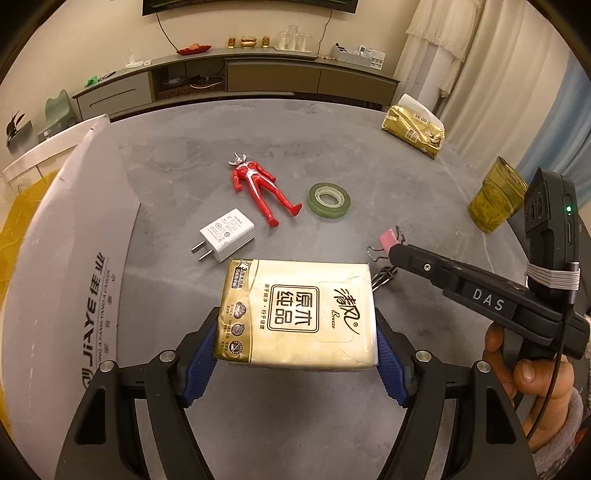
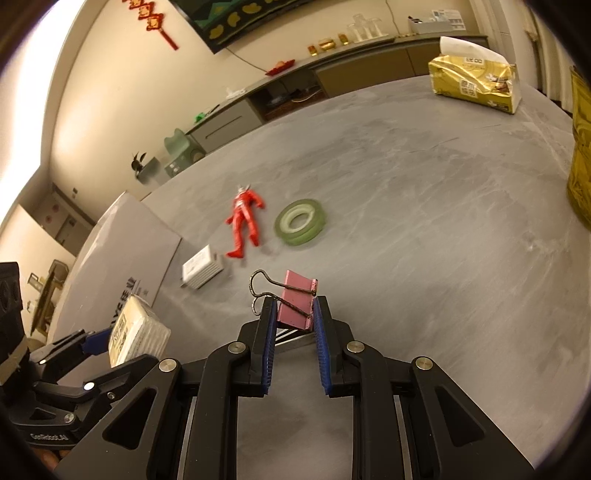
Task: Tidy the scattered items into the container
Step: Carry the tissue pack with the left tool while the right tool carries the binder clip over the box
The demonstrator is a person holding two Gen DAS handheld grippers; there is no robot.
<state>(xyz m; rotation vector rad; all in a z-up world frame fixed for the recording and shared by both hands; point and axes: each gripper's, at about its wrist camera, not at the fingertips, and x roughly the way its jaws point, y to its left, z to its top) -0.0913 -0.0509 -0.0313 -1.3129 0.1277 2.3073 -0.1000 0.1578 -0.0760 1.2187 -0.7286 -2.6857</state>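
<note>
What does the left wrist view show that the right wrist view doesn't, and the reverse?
Left wrist only: the printed top of the tissue pack in the left gripper, and the hand holding the right gripper.

Right wrist only: the right gripper shut on the pink binder clip, and red hanging wall decorations.

Both: red figure, green tape roll, white charger, white box flap, far tissue box.
</note>
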